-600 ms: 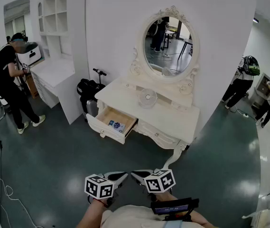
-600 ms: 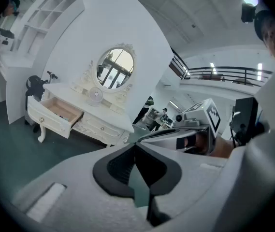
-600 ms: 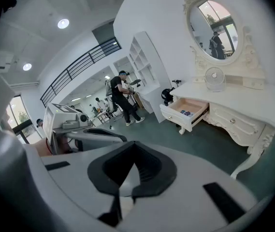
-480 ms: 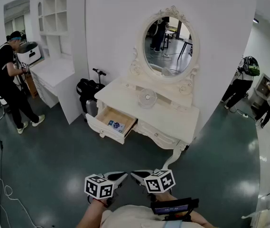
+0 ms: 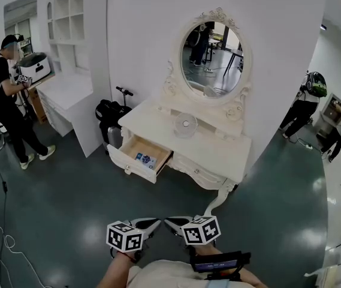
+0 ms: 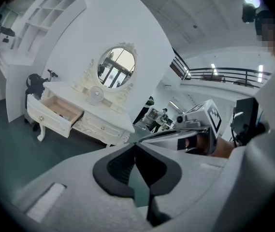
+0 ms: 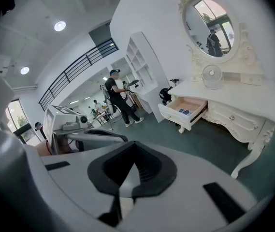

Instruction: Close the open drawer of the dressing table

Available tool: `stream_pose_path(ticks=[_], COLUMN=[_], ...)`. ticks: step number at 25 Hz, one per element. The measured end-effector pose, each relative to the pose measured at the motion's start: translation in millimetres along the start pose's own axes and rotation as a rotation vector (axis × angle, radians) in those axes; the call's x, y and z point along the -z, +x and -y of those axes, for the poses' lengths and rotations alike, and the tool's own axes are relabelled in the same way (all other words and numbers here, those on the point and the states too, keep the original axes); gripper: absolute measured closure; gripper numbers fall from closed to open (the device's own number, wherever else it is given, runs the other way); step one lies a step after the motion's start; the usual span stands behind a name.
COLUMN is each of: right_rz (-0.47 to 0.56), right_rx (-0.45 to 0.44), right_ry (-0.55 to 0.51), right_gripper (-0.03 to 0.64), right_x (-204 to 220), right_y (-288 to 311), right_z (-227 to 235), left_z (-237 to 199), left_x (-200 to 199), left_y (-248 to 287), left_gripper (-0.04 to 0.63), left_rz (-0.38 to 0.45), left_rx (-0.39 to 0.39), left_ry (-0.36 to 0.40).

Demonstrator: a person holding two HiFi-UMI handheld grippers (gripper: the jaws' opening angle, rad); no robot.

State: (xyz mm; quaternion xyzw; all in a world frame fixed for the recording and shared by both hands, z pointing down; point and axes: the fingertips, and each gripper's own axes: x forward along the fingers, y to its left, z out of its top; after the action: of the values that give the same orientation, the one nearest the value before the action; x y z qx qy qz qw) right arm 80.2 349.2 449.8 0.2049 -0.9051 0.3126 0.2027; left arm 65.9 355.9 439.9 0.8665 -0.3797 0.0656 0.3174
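Observation:
The white dressing table (image 5: 213, 144) stands against the wall under an oval mirror (image 5: 211, 57). Its left drawer (image 5: 135, 161) is pulled out, with a small blue item (image 5: 147, 158) inside. That drawer (image 6: 54, 112) also appears far off in the left gripper view, and the same drawer (image 7: 184, 111) in the right gripper view. Both grippers sit low near my body, well short of the table. The left gripper (image 5: 153, 223) and right gripper (image 5: 171, 222) point toward each other, tips nearly meeting. Each one's jaws are shut with nothing between them.
A round fan (image 5: 186, 125) stands on the tabletop. A black bag and scooter (image 5: 111, 111) lean beside the table's left end. A white shelf desk (image 5: 68, 89) and a person (image 5: 5, 101) are at far left; other people (image 5: 305, 104) stand at right. A cable (image 5: 2, 245) lies on the floor.
The person at far left has shifted a little further left. Both grippers and the drawer look unchanged.

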Motion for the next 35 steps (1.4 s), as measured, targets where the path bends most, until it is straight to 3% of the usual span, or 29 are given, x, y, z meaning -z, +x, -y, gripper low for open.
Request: stream_pose_path(ticks=[18,27,35], right_rz=[0.076,0.069,0.059], right_rx=[0.054,0.034,0.036], right_ry=[0.114,0.101,0.099], right_gripper=[0.600,0.600,0.600], right_x=[-5.1,-49.4,-105.5], right_y=[12.5,39.5,60.2], right_z=[18.2,57.3,119.8], left_z=[-27.2,-61.9,-107.8], left_x=[1.4,-33.0,-88.0], left_y=[-1.5,28.9,83.0], left_gripper=[0.586,0.586,0.586], left_rz=[-0.016,-0.006,-0.006], left_rx=[0.002,-0.012,-0.013], left_ry=[-0.030,-0.039,-0.040])
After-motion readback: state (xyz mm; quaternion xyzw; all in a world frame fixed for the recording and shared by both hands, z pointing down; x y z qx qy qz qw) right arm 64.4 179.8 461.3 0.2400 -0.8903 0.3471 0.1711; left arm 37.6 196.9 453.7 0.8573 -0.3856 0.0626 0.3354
